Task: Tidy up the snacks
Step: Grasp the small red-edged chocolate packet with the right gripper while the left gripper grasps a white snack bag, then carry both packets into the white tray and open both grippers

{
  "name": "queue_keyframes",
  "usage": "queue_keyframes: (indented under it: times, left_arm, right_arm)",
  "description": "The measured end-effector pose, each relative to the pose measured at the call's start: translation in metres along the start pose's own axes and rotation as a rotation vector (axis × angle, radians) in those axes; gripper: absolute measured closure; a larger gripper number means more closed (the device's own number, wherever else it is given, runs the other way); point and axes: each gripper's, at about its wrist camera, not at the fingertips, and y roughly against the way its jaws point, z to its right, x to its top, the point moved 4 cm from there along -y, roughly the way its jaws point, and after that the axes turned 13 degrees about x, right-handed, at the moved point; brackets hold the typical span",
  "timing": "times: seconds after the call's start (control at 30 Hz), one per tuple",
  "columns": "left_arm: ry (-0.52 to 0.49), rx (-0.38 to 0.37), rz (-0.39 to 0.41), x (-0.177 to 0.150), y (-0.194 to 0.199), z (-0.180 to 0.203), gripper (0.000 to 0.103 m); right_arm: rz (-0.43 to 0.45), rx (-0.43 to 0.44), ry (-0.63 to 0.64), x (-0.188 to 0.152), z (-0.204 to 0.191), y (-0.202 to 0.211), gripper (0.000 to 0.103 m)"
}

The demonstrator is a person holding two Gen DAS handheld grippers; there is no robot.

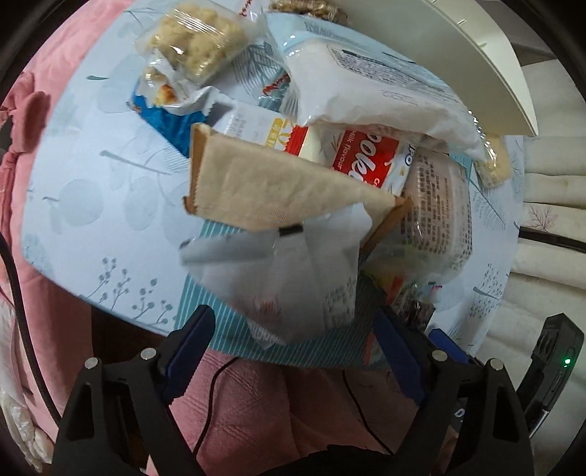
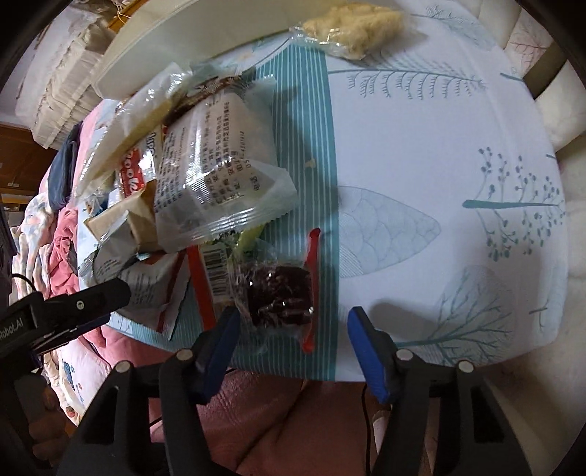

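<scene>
A heap of snack packets lies on a pale leaf-print tablecloth [image 1: 91, 175]. In the left wrist view a beige packet [image 1: 278, 183] sits at the middle, over a red and white milk-flavour packet [image 1: 362, 153]. A white packet [image 1: 293, 285] lies just beyond my left gripper [image 1: 293, 322], between its open blue pads, and neither pad presses it. In the right wrist view a dark snack in a clear, red-edged wrapper [image 2: 282, 296] lies between the fingers of my right gripper [image 2: 293, 315]. The right pad stands apart from the wrapper, so this gripper is open too.
A white tray rim [image 2: 183, 47] stands behind the heap. A puffed-rice packet [image 2: 355, 25] lies alone at the far side. A large white pouch [image 1: 366, 84] tops the pile. Pink bedding [image 1: 256, 395] and a black cable [image 1: 14, 293] lie below the table's near edge.
</scene>
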Motion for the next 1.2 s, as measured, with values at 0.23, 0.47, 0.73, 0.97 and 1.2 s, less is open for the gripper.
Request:
queue_keyframes:
  times: [0.23, 0.47, 0.73, 0.97, 1.2]
  left_arm:
    - [0.025, -0.019, -0.081, 0.016, -0.028, 0.006, 0.034]
    - [0.047, -0.046, -0.097, 0.021, -0.034, 0.006, 0.047]
    - [0.018, -0.035, -0.068, 0.016, -0.010, -0.002, 0.051]
    - [0.010, -0.016, -0.046, 0.004, 0.022, -0.004, 0.050]
    - [0.003, -0.026, -0.039, -0.021, 0.058, -0.002, 0.050]
  right_arm:
    - [-0.044, -0.007, -0.016, 0.004, -0.002, -0.019, 0.051]
    - [-0.041, -0.024, -0.010, 0.007, -0.009, -0.024, 0.061]
    - [-0.036, -0.023, -0.043, 0.018, -0.003, -0.010, 0.063]
    - [-0.008, 0.018, -0.125, 0.020, 0.016, 0.017, 0.063]
    - [0.022, 0.096, -0.196, 0.017, 0.034, 0.053, 0.063]
